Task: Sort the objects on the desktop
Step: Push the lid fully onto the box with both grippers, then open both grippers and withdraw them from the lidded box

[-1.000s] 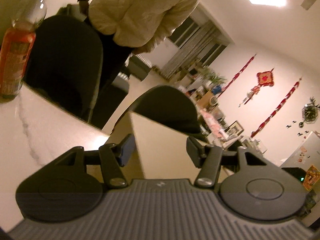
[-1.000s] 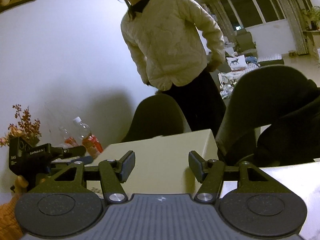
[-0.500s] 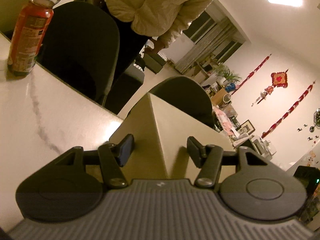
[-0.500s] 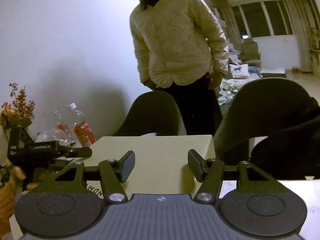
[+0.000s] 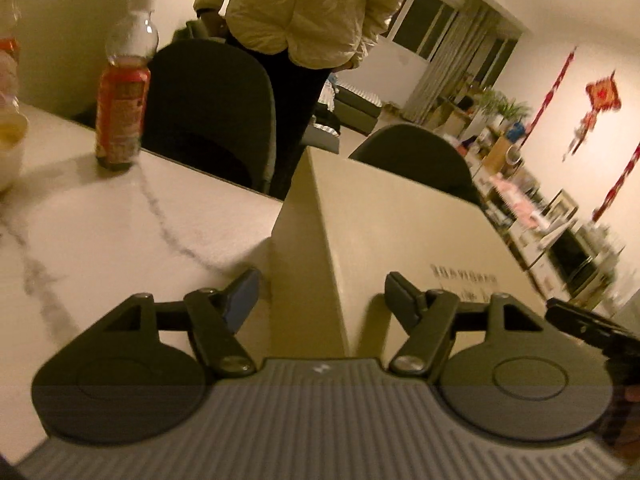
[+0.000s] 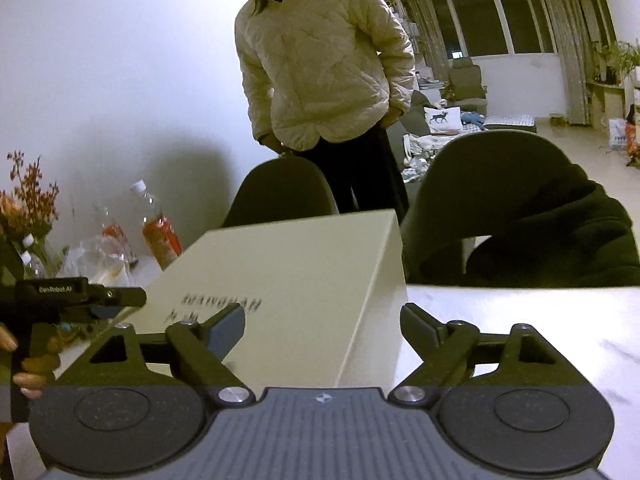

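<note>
- While both pairs of jaws are opening, I have the cream box (image 5: pixel 404 236) sitting on the marble bench (image 5: pixel 120 216) with one near corner in front of each tool.
- My left hand-held gripper (image 5: pixel 320 292) stands apart around the box's near left corner edge; its pads do not press the cardboard, so nothing is gripped.
- My right hand-held gripper (image 6: pixel 322 326) is spread wider, the box's near right corner sits between its fingers, and again I see no pad pressing on it.
- I judge the step in hand to be letting go of the box where it now rests; nothing I can see says what is sorted so far.
- For the next move I think each tool must draw straight back off its corner without nudging the box, then turn toward whichever item goes next.
- Candidates lie ahead and to the left of my left tool: a red-labelled bottle (image 5: pixel 122 108) standing upright, well apart from the box, with blurred clutter beyond it.
- In the right wrist view a second bottle (image 6: pixel 114 236) and a crumpled clear bag (image 6: pixel 96 260) lie past my left tool (image 6: pixel 76 296).
- Of containers, the box is closed, so I cannot tell what it holds; the red-labelled bottle looks mostly full of drink.
- A bystander in a pale quilted jacket (image 6: pixel 324 60) stands behind the chairs (image 5: pixel 212 108), clear of the bench.
</note>
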The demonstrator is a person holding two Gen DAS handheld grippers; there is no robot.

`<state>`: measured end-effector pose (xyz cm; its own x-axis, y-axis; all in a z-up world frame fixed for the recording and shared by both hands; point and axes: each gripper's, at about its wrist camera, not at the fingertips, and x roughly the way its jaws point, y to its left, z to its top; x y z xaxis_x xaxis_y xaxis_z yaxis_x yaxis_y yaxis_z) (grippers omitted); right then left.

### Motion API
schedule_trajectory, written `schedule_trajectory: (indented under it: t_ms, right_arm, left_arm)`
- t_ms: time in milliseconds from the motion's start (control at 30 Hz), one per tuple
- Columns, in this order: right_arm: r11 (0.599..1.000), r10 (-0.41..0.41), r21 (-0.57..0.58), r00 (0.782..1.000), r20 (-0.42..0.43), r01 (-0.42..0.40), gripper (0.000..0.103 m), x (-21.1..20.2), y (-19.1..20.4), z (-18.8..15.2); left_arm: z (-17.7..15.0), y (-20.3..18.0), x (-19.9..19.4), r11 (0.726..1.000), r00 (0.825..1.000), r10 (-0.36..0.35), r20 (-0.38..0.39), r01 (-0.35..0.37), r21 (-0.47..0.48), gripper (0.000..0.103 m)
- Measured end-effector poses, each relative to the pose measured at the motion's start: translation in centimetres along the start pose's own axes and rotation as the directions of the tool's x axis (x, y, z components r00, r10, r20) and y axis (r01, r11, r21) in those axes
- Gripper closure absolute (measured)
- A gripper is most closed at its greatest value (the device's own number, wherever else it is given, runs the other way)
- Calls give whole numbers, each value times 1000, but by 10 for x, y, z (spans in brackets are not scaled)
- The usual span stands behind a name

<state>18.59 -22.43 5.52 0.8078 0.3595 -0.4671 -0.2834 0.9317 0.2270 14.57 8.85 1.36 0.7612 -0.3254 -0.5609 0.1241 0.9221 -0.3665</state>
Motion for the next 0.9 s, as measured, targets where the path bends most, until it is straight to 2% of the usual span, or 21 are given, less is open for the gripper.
schedule_trajectory:
  t_ms: [333, 533, 700, 900]
  right_arm:
    - [998, -65, 14, 996, -55, 65, 8, -35, 25, -33]
    - [996, -92, 10, 992, -84, 93, 8, -46, 39, -41]
    - [993, -98, 50, 991, -93, 103, 7, -47, 39, -47]
    - [989, -103, 94, 990, -100, 113, 2, -44, 33, -51]
  left_arm:
    - [-24, -27, -30, 993, 996, 93, 3, -93, 72, 29]
    - [-34, -33, -39, 989, 993, 118, 12, -119, 84, 28]
    - [-38, -37, -44, 985, 989, 144, 24, -146, 96, 20]
    - [-39, -36, -45, 987, 990, 143, 12, -144, 72, 14]
